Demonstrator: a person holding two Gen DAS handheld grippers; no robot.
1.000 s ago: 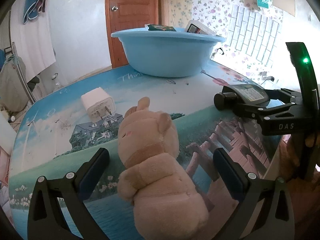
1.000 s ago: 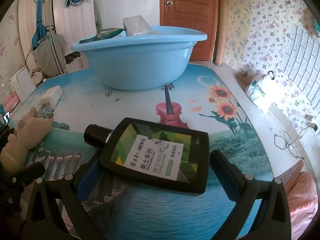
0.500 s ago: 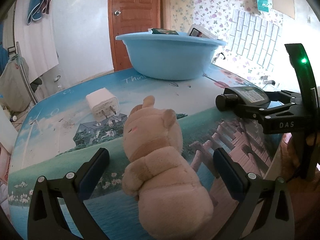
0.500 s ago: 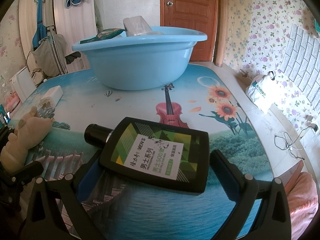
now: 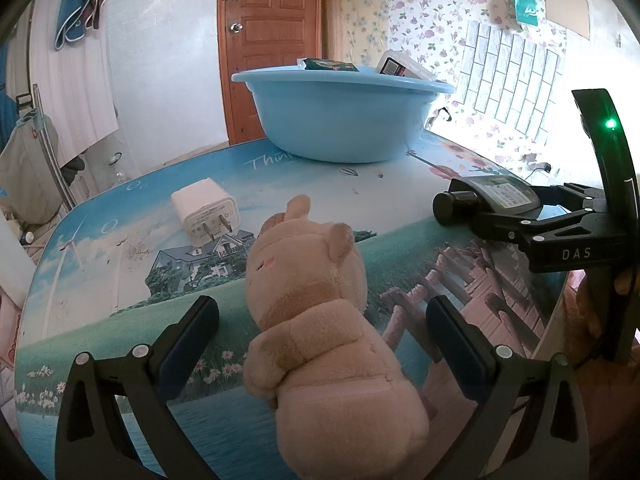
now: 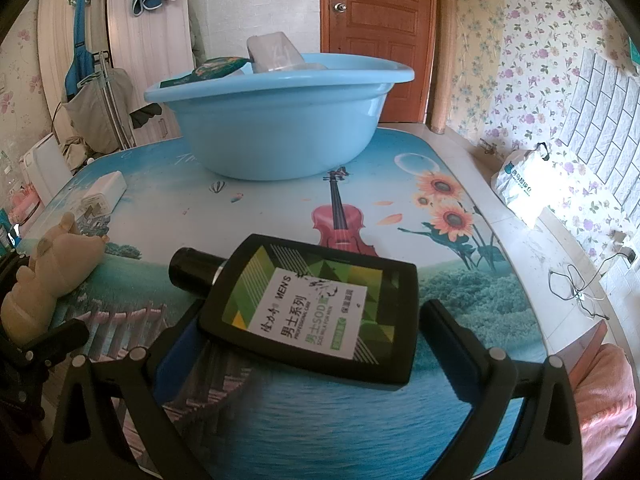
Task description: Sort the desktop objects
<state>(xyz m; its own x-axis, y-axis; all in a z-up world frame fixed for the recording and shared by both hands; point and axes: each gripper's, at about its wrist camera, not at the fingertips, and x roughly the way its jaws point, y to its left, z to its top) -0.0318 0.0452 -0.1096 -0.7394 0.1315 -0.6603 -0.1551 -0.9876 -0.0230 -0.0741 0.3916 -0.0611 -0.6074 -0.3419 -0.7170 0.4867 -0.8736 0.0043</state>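
A tan plush pig (image 5: 320,320) lies on the table between the fingers of my left gripper (image 5: 322,322), which is open around it with gaps on both sides. A flat black bottle with a green label (image 6: 312,308) lies between the fingers of my right gripper (image 6: 308,336), which is open; whether the fingers touch it I cannot tell. The bottle (image 5: 492,196) and the right gripper also show in the left wrist view. The plush also shows in the right wrist view (image 6: 48,272). A blue basin (image 5: 340,116) holding several items stands at the back.
A white charger plug (image 5: 206,210) lies left of the plush. In the right wrist view the basin (image 6: 280,120) stands beyond the bottle, and the charger (image 6: 102,194) lies at the left. A white bag (image 6: 528,184) lies on the floor to the right.
The left wrist view has shifted slightly, so the plush sits a little further right between the fingers. The right gripper and bottle have barely moved.
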